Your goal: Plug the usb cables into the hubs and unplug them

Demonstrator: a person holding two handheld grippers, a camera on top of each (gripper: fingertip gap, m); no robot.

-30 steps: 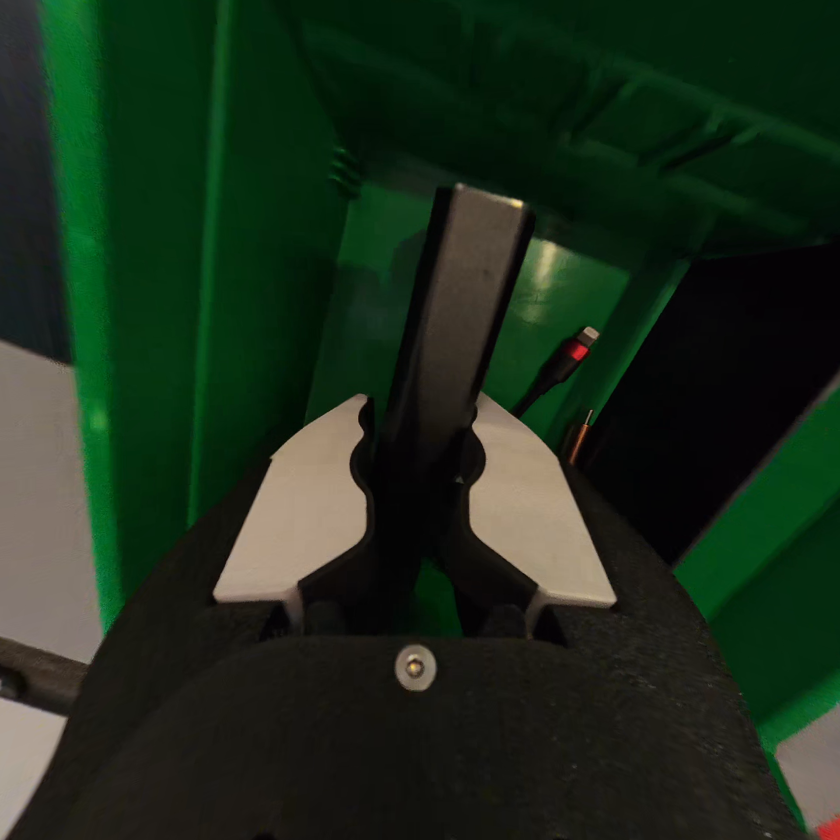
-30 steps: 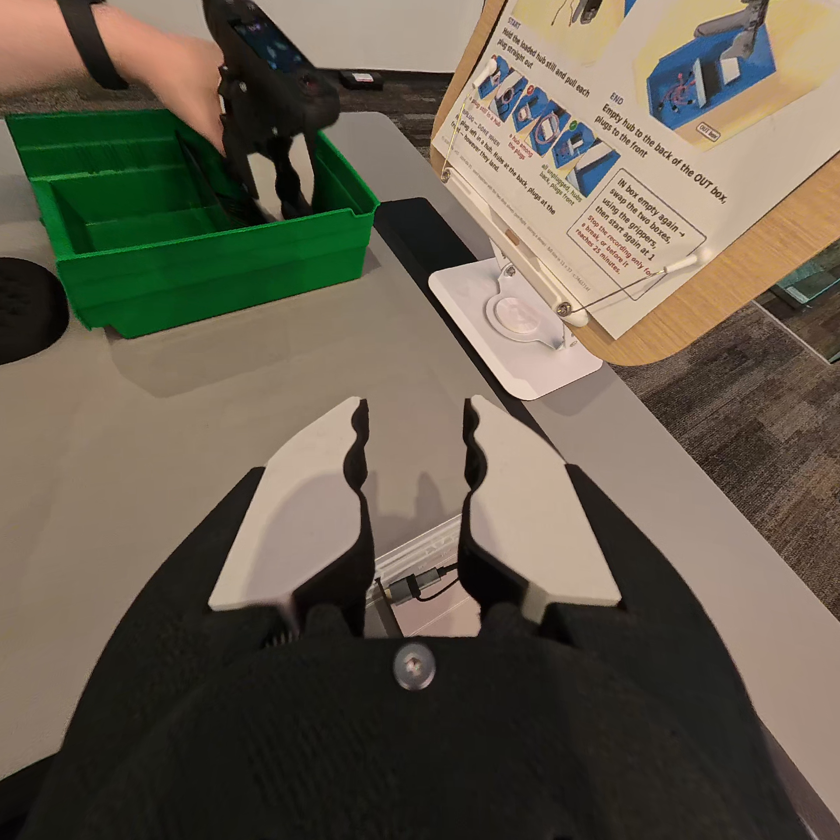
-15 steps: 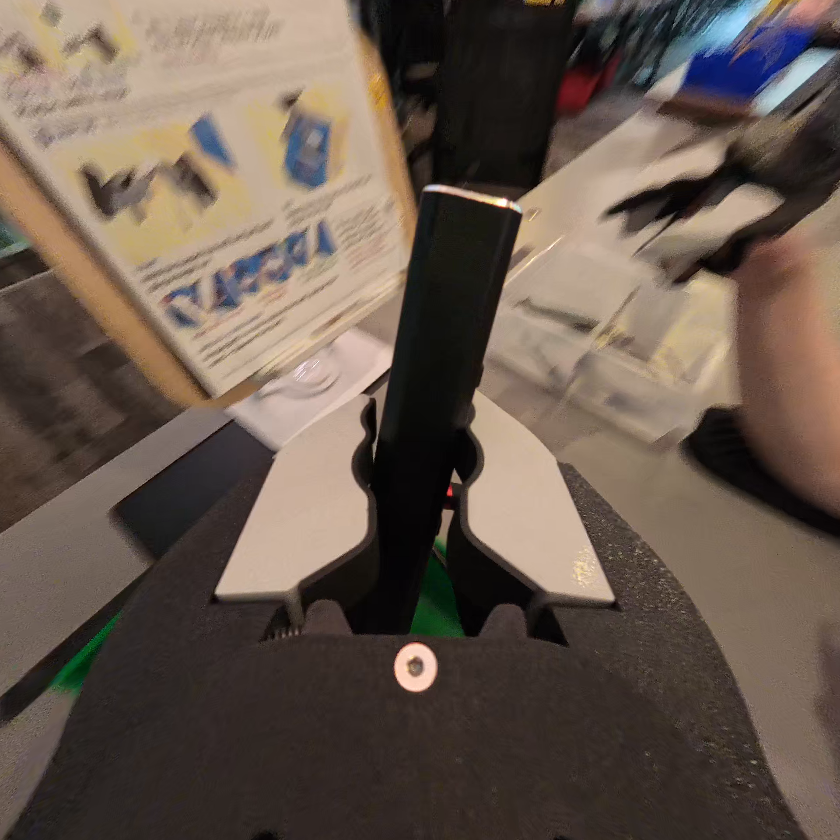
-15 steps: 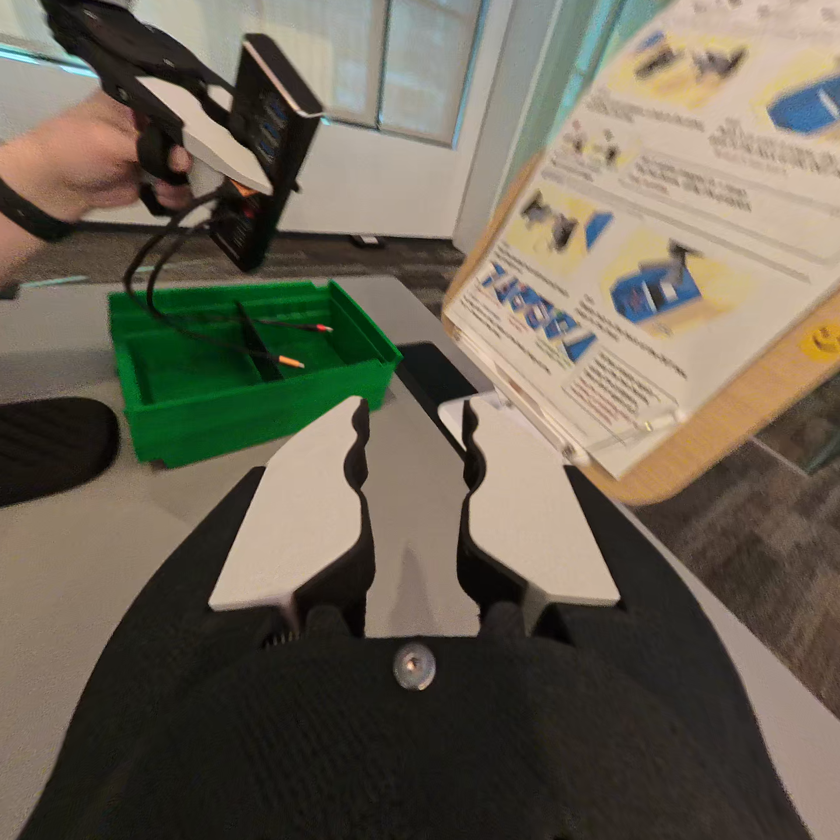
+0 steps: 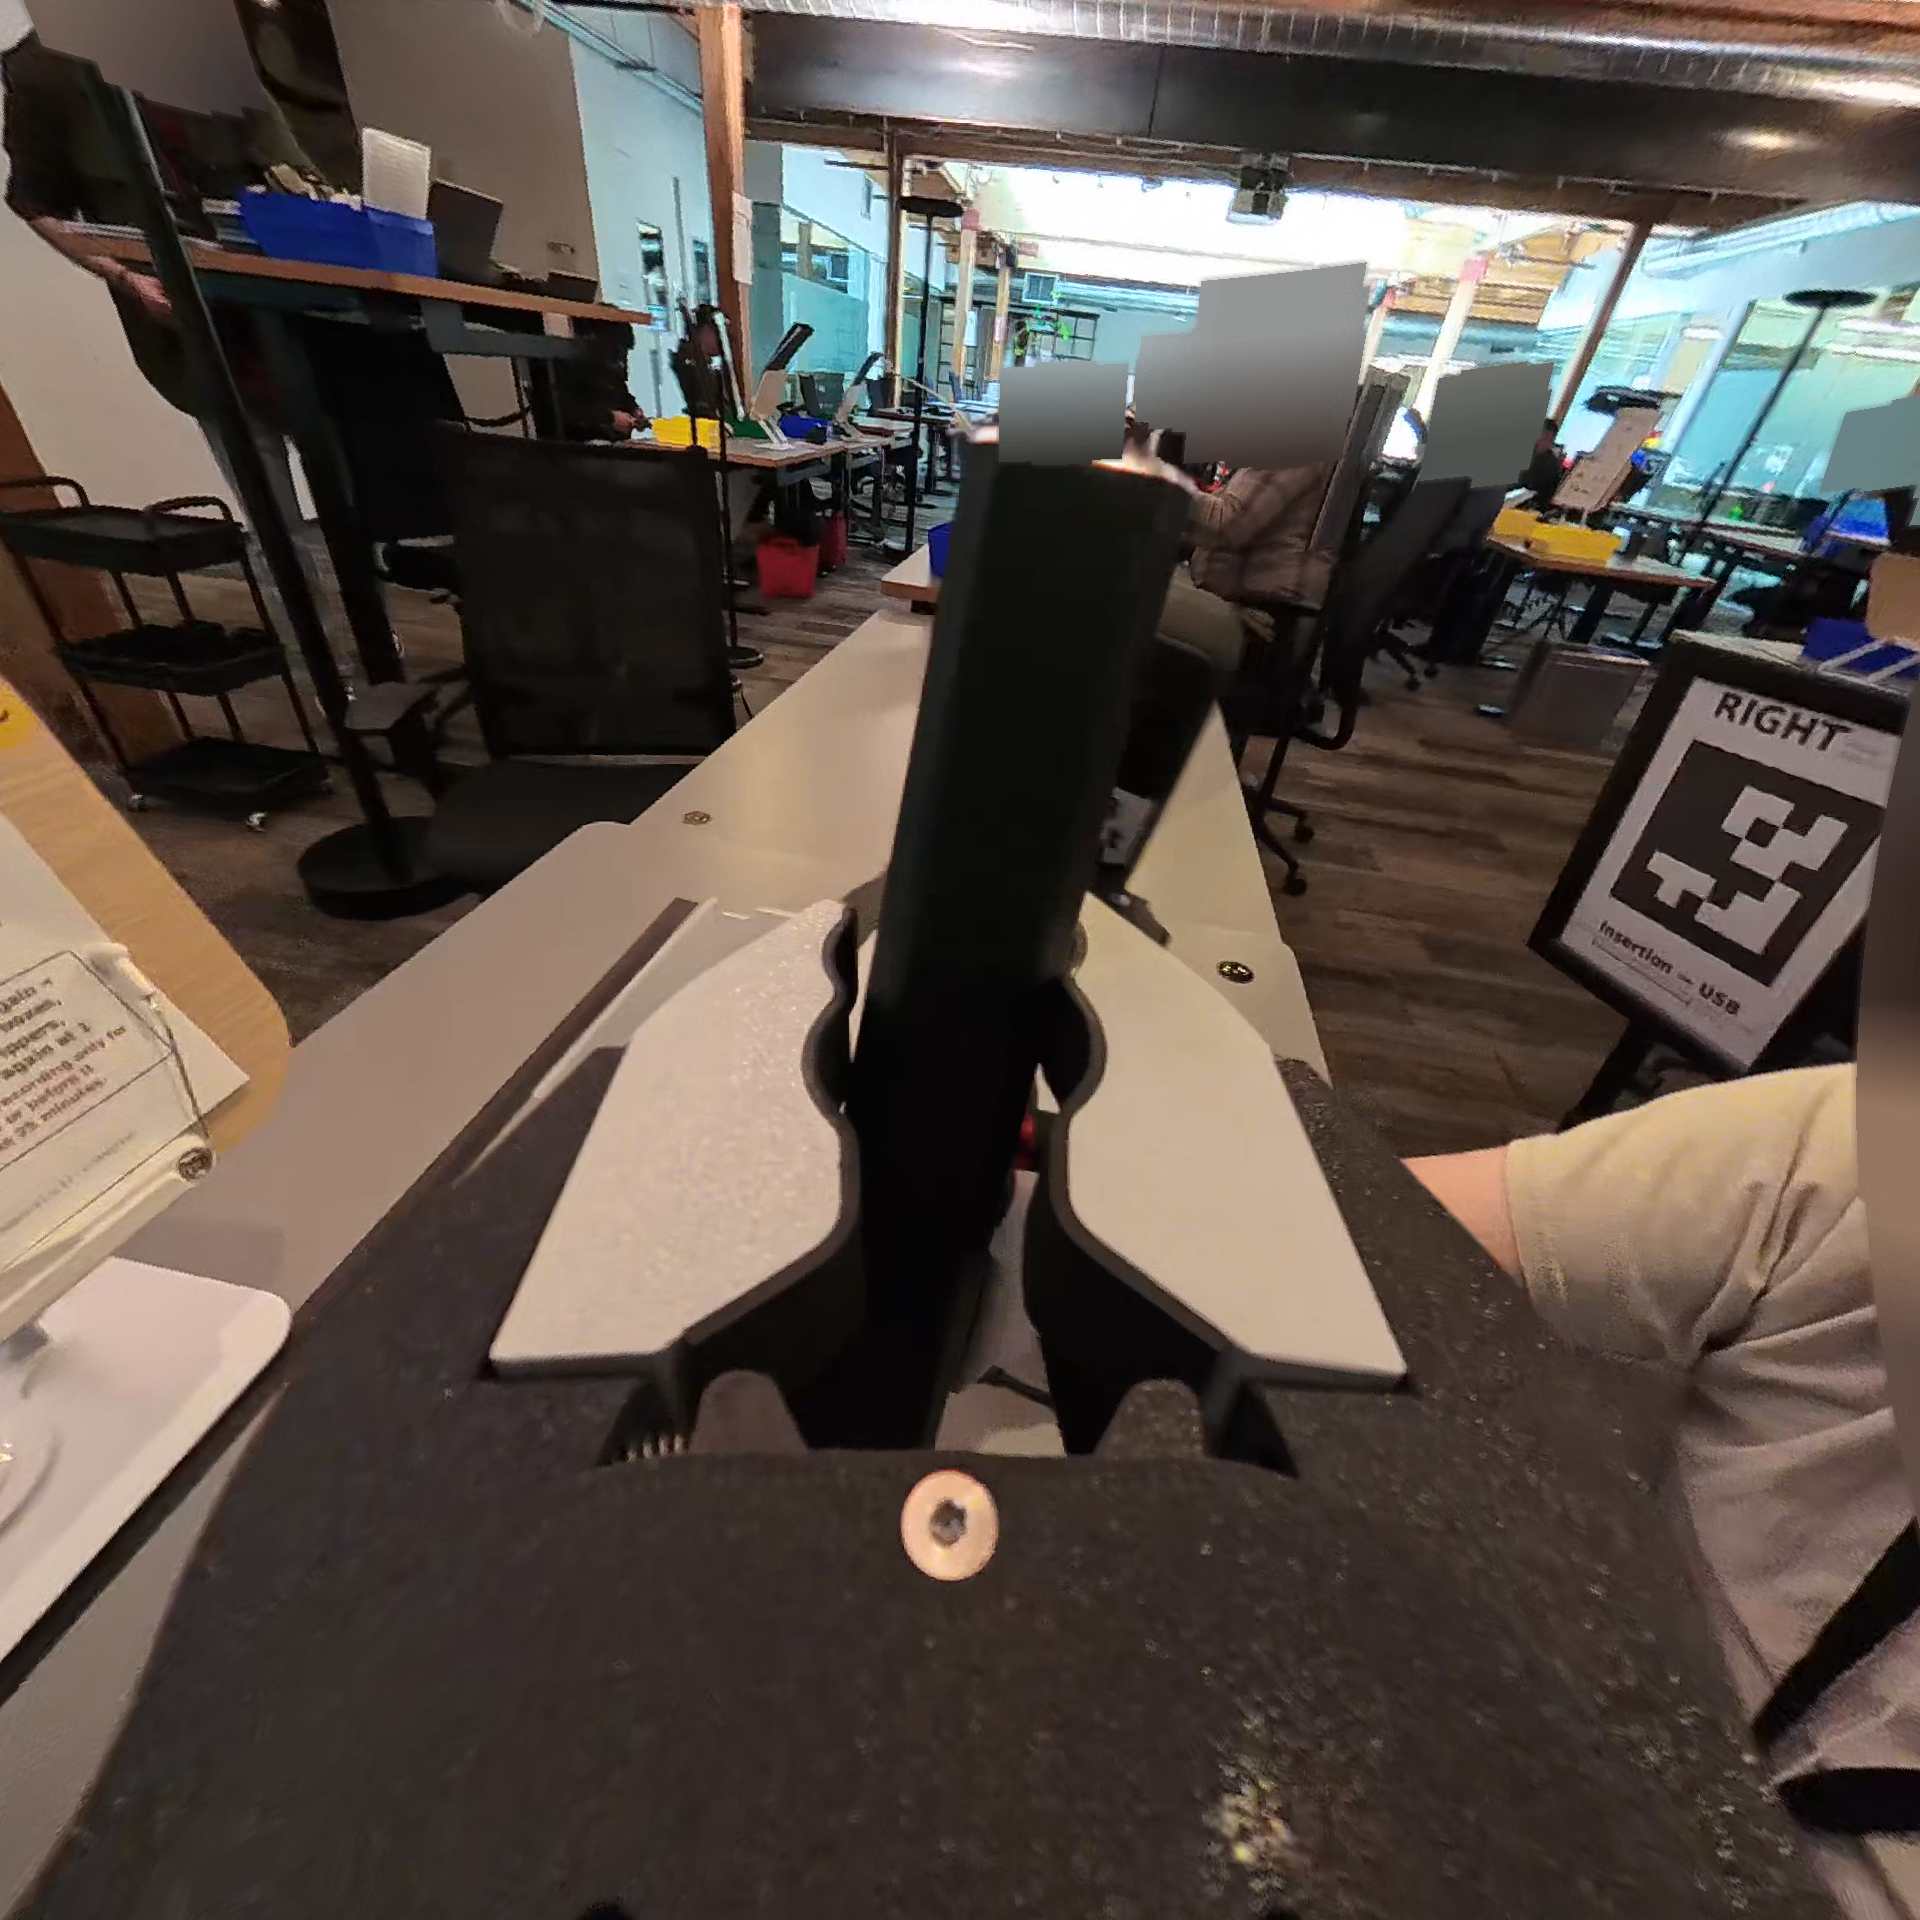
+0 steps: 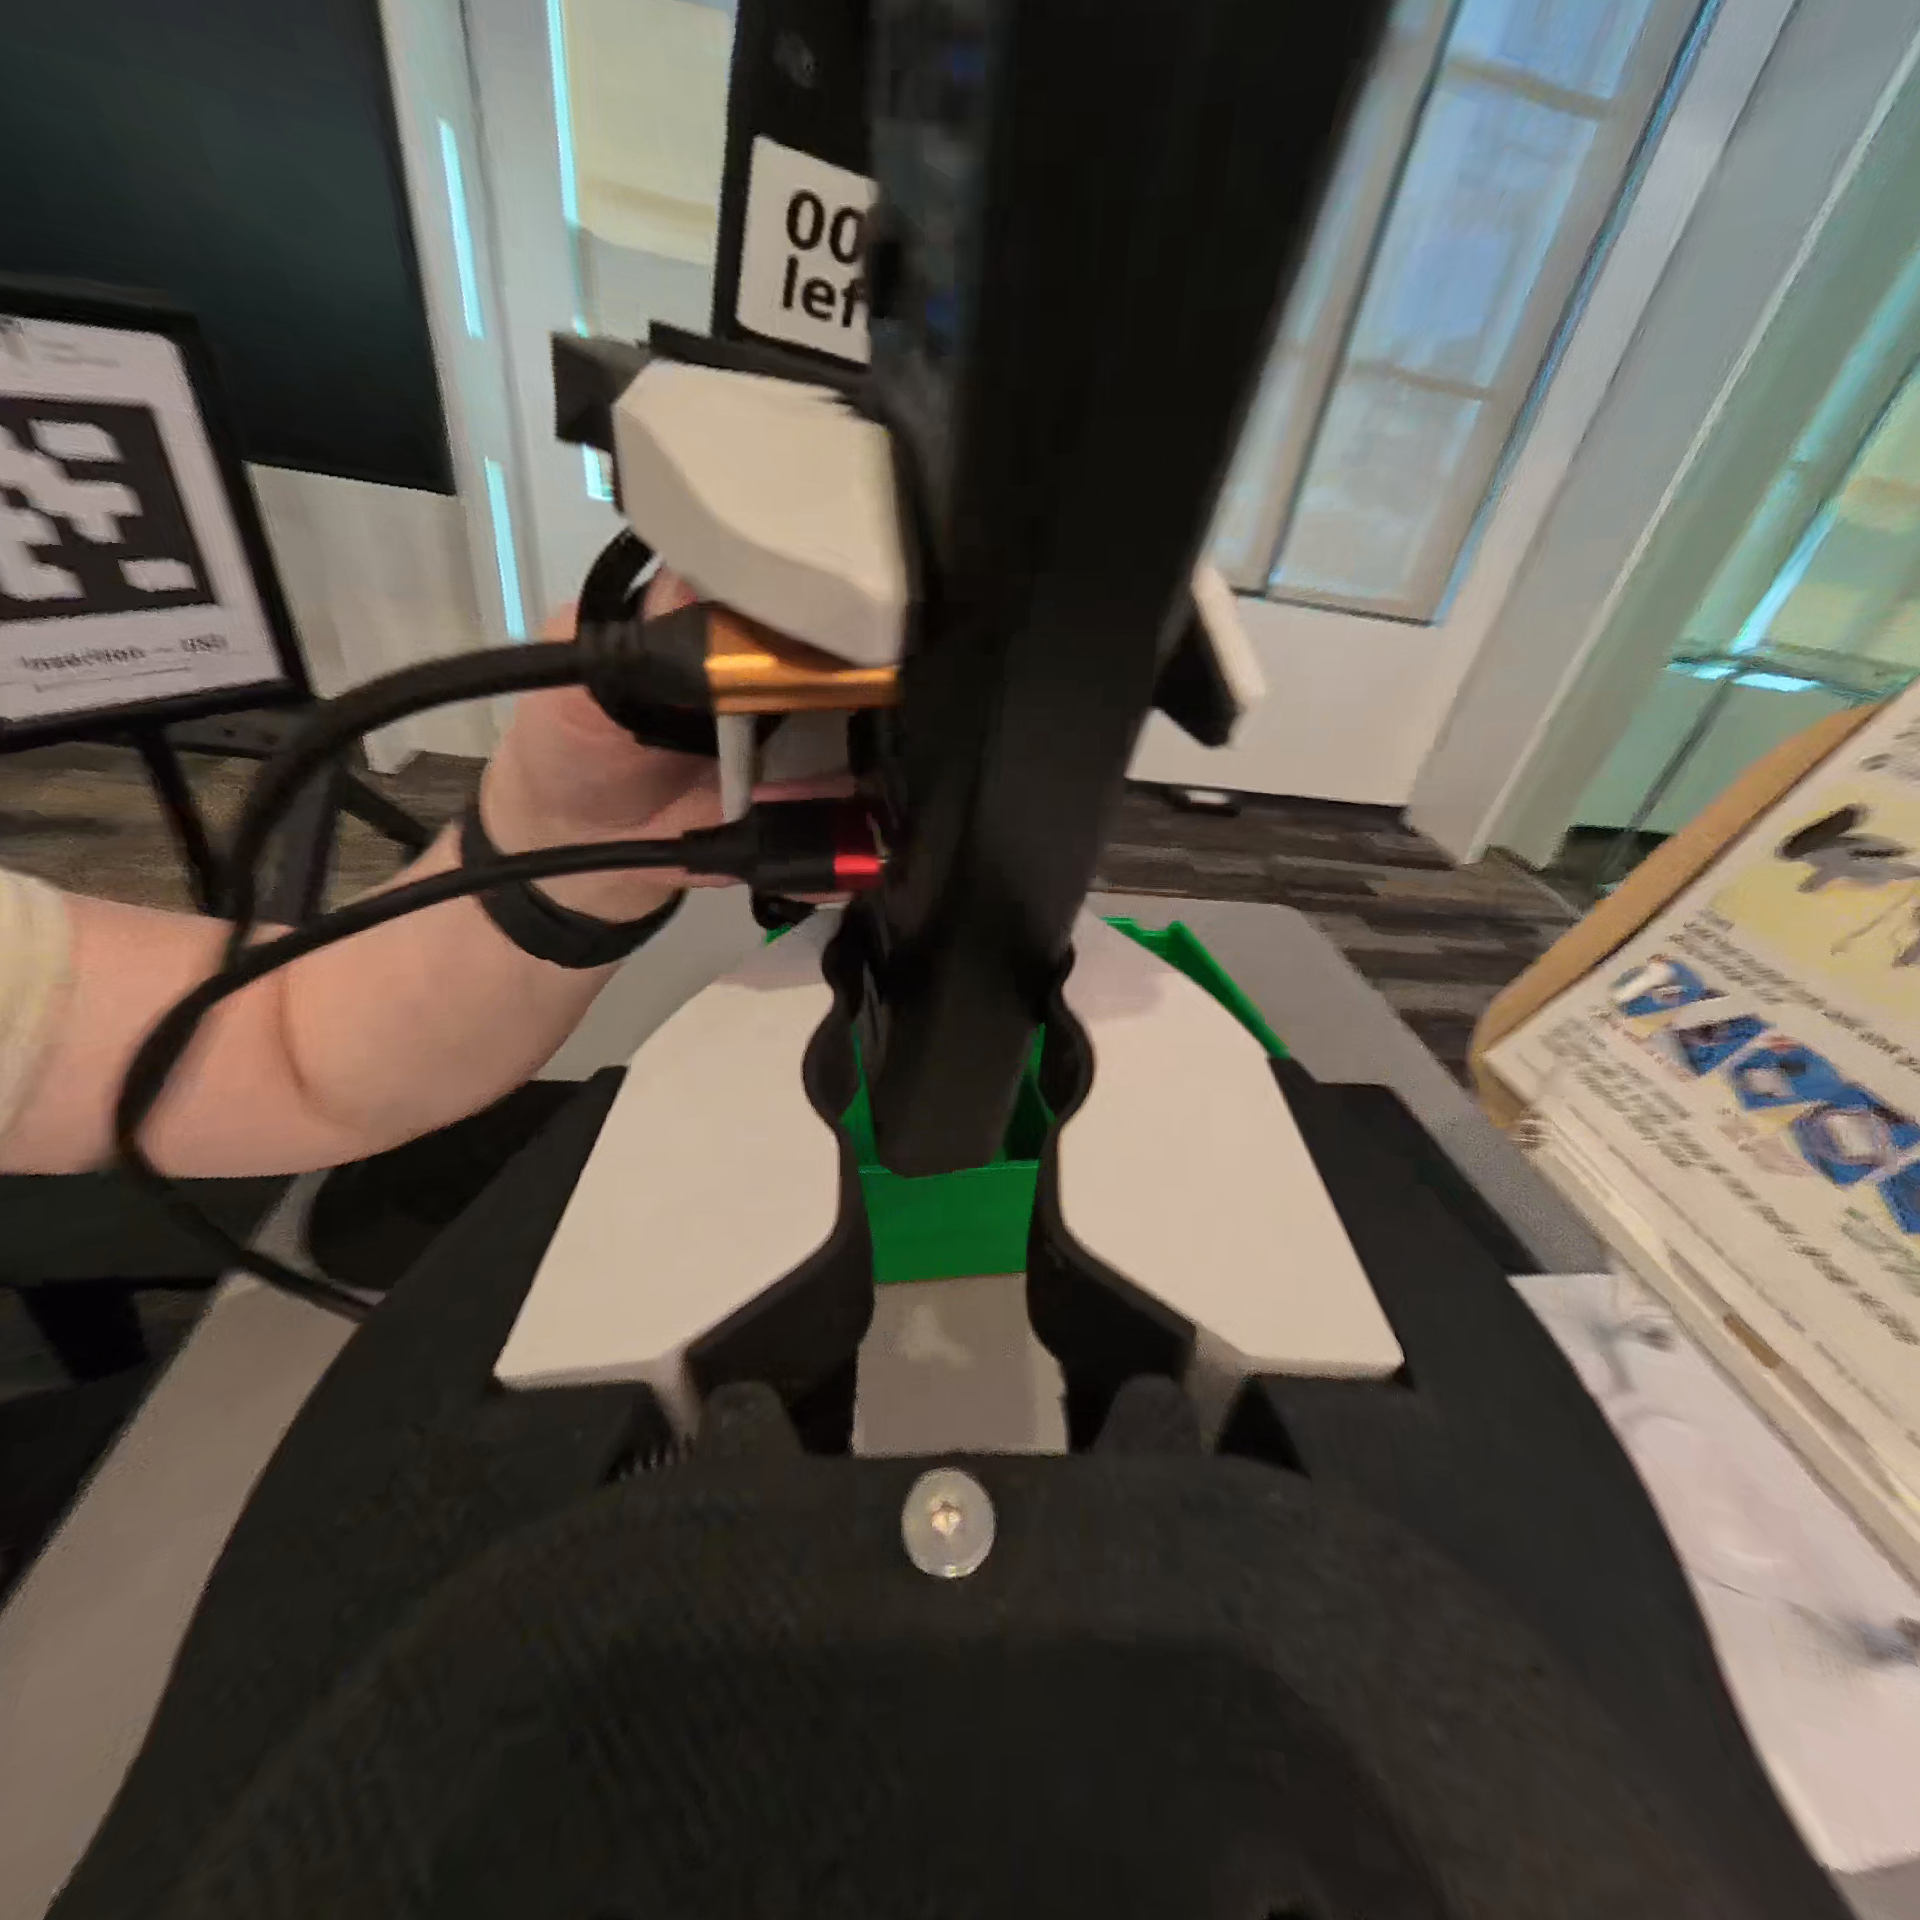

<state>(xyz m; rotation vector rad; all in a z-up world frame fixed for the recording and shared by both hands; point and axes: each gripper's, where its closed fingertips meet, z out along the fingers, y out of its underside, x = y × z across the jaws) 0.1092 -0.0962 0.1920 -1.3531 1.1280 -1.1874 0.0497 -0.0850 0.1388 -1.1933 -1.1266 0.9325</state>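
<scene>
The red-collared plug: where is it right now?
In the right wrist view, the red-collared plug sits in the left side of the black hub, just below the gold plug and above the green bin.

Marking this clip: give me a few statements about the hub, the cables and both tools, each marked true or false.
1. The left tool is clamped on the black hub. True.
2. Two cables sit in the hub's side, one with a gold plug and one with a red plug. True.
3. The hub lies inside the green bin. False: it is held upright in the air, with the bin on the table behind it.
4. The right tool is clamped on the red plug. False: its jaws stand open around the hub's lower end, below that plug.
</scene>
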